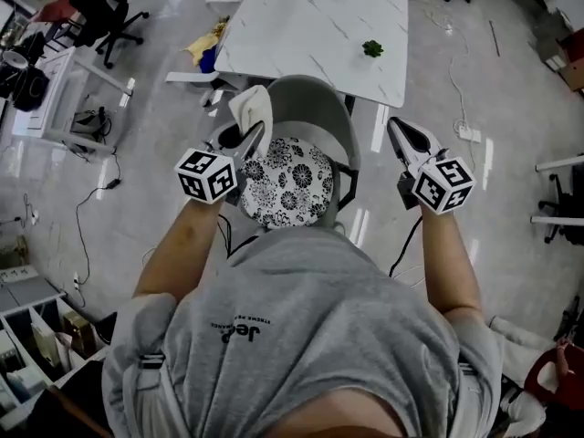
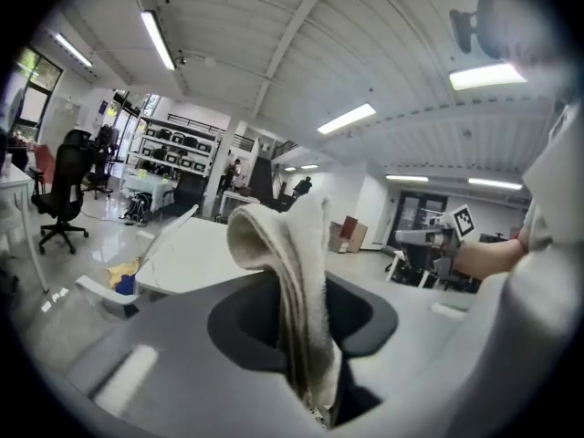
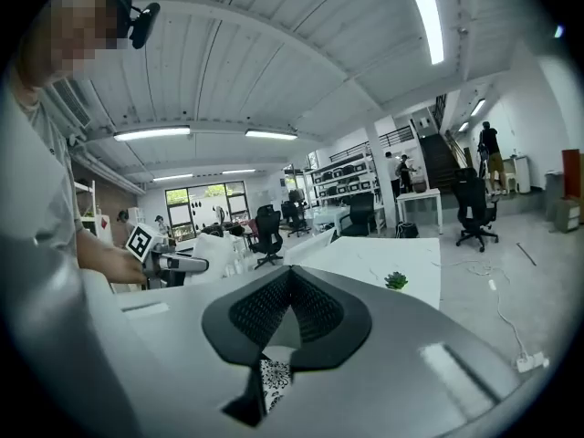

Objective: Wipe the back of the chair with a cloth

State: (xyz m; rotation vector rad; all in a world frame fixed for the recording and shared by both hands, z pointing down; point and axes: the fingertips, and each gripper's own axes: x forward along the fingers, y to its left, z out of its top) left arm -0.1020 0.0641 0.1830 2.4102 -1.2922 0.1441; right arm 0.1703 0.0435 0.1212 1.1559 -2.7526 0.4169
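Glossy pale floor (image 1: pixel 137 235) runs through an open workroom, seen from above the person's grey-shirted shoulders. The cloth (image 1: pixel 253 109), off-white and folded over on itself, stands up out of the left gripper (image 1: pixel 248 138), whose jaws are clamped on its lower part. The left gripper view shows the fabric pinched between the dark pads, with its top flopping over to the left. From the head view the cloth lies at the left edge of the chair back (image 1: pixel 315 99), a curved grey shell, but whether the two touch cannot be told.

Just nearer than the chair back is the seat cushion (image 1: pixel 287 182), black and white with a flower print, and the left gripper hangs over its left side. The right gripper (image 1: pixel 397 128) is held just right of the chair, clear of it. Its jaws meet at the tips with nothing between them, and only a sliver of the flowered seat shows through the gap lower down.

Beyond the chair stands a white marbled table (image 1: pixel 301 26) with a small green plant (image 1: pixel 372 49) near its right edge. A black office chair (image 1: pixel 100 7) stands at far left, and a power strip (image 1: pixel 468 133) lies on the floor to the right.
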